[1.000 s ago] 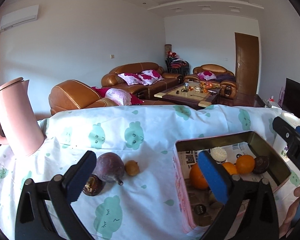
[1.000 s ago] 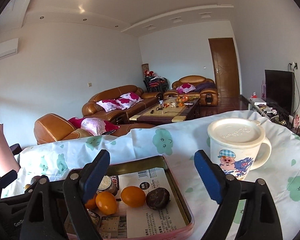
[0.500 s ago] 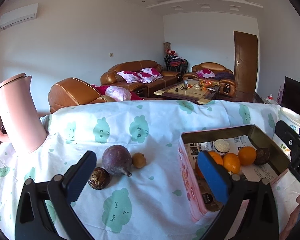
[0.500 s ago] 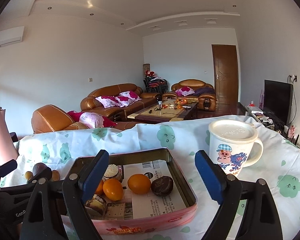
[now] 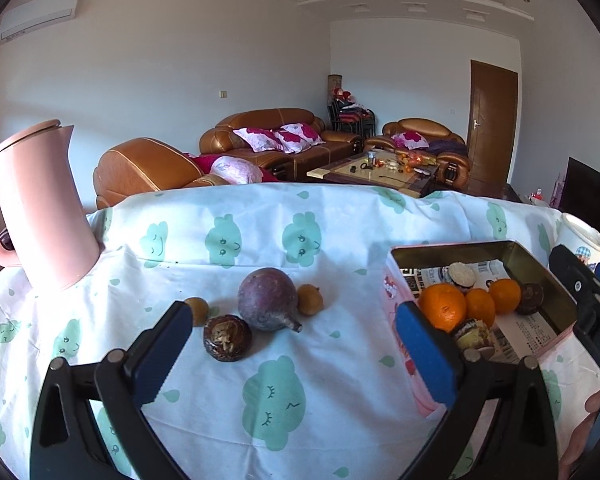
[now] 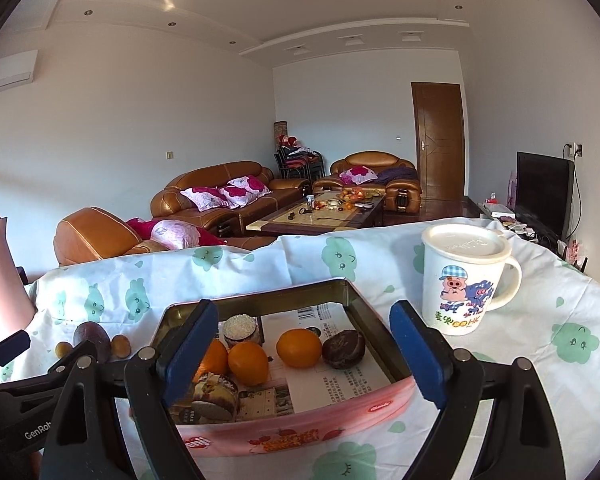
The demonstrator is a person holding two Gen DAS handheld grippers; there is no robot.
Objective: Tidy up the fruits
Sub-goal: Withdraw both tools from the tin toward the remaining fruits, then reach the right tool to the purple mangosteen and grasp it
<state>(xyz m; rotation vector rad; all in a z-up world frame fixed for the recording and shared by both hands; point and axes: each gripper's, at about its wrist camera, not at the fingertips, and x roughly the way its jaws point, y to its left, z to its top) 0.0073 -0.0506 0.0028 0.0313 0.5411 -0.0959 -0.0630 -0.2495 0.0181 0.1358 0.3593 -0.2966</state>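
A pink tin box [image 5: 540, 258] [image 6: 300, 432] lined with paper holds three oranges [image 6: 299, 348], a dark round fruit [image 6: 343, 349] and other pieces. On the cloth to its left lie a large purple fruit [image 5: 267, 299], a brown cracked fruit [image 5: 227, 337] and two small yellow-brown fruits [image 5: 310, 299]. My left gripper [image 5: 292, 354] is open and empty, hovering in front of the loose fruits. My right gripper [image 6: 300, 354] is open and empty, near the tin's front wall.
A pink kettle [image 5: 36, 204] stands at the table's far left. A white lidded cartoon mug [image 6: 466, 278] stands right of the tin. The table wears a white cloth with green clouds [image 5: 272, 396]. Sofas and a coffee table lie beyond the far edge.
Both grippers have drawn back and risen a little, so the fruits and tin sit further from them. Both stay open. No fruit has moved.
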